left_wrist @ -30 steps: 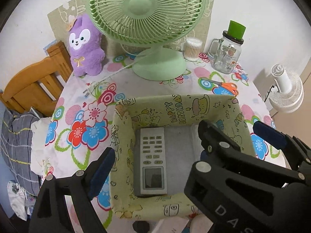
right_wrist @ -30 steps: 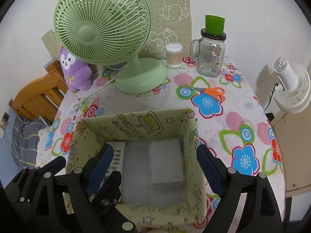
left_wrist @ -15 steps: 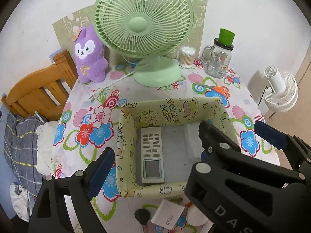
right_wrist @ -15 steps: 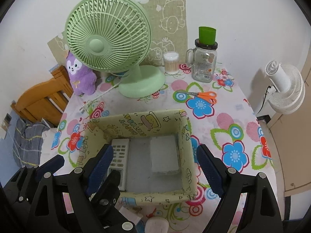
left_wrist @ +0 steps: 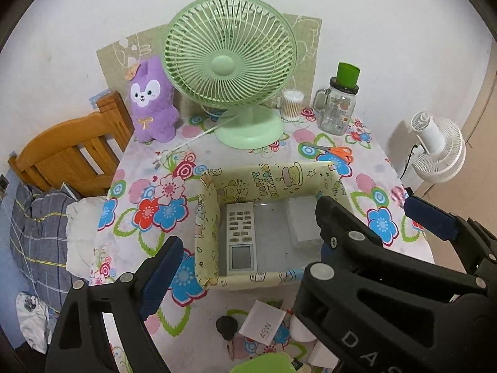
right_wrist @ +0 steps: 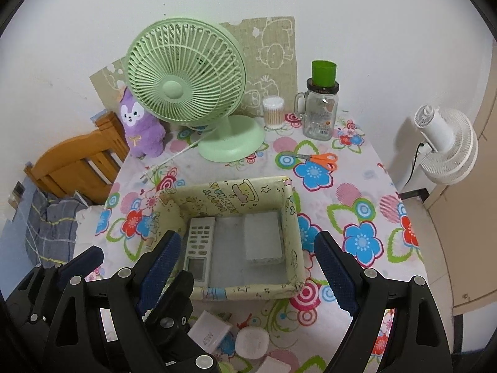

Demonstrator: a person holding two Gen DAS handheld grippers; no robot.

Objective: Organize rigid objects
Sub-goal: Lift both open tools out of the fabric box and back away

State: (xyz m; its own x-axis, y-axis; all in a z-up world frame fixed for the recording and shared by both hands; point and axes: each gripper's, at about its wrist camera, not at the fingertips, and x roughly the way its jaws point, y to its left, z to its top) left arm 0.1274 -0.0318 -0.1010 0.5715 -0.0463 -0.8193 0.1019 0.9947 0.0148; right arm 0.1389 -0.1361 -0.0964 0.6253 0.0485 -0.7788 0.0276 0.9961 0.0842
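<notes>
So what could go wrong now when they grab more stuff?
The left gripper and right gripper hang close together, so they might bump. The white charger and round case lie tight at the table's near edge; a sloppy grab could knock one off. The box could slide if nudged.

Green thing [left_wrist: 264, 363] cut off at bottom edge; white box [left_wrist: 303, 222] partly behind tool.

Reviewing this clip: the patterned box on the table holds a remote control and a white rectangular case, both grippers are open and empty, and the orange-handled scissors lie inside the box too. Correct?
Not quite. The orange-handled scissors lie on the tablecloth beyond the patterned box, not inside it, as the right wrist view shows. The rest stands.
</notes>
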